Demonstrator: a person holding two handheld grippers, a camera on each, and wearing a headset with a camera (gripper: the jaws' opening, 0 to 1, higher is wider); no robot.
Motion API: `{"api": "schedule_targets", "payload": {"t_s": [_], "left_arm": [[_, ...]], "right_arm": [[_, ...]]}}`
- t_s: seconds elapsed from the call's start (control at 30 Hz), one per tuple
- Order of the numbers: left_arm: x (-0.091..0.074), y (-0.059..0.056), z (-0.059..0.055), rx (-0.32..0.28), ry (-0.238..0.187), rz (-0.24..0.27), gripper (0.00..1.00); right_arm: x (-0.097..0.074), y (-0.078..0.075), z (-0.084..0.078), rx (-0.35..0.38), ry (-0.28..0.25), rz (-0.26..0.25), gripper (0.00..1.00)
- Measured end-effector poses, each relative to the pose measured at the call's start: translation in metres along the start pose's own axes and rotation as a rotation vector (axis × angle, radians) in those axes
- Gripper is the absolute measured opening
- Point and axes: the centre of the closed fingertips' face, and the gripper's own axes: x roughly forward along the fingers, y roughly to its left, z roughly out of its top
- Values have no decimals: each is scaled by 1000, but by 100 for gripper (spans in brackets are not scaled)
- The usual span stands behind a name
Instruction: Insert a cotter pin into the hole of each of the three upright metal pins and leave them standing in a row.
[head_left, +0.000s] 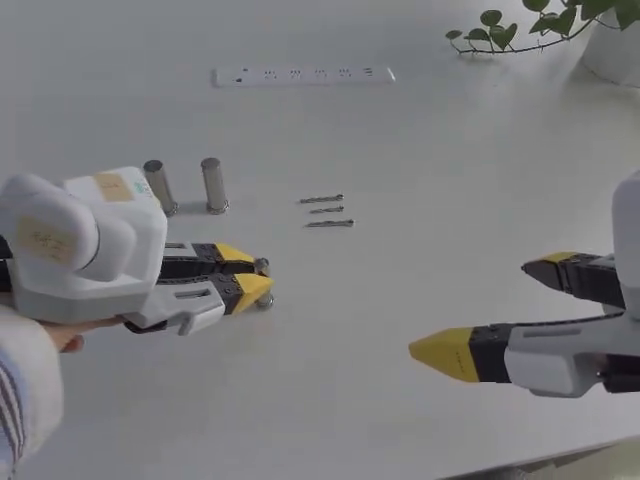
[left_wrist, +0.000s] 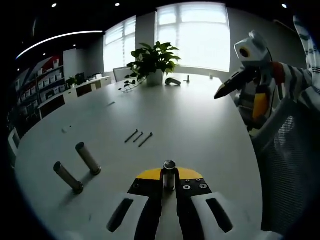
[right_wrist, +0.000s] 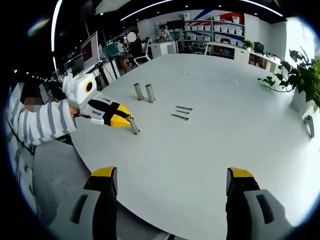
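head view: downward | left gripper view: close to pin (left_wrist: 169, 174) | right gripper view: distant

Three metal pins (head_left: 214, 185), three cotter pins (head_left: 325, 210), one power strip (head_left: 303, 75), one plant (head_left: 530, 25)

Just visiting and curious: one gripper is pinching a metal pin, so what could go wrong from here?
The metal pin in the left gripper seems held by the jaw tips alone, so it might slip or tip. The cotter pins are thin and lie flat, likely awkward for the open right gripper to pick up.
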Motion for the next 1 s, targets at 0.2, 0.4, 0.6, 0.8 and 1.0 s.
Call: {"api": "schedule_targets", "payload": {"t_s": [0.2, 0.4, 0.6, 0.8, 1.0], "left_arm": [[-2, -2, 2, 2, -4, -2, 5], [-4, -3, 4, 10, -8, -5, 5], [-3, -2, 5, -55, -17, 5, 6], [-5, -3, 8, -38, -24, 0, 6], [-14, -2, 18, -29, -60, 5, 12]], "right_arm": [[0, 1, 0, 2, -1, 4, 88], [0, 3, 0, -5, 0, 9, 88], [0, 3, 0, -5, -1, 11, 88], [-1, 3, 0, -1, -3, 11, 88], [-1, 5, 4, -3, -15, 20, 88]]}}
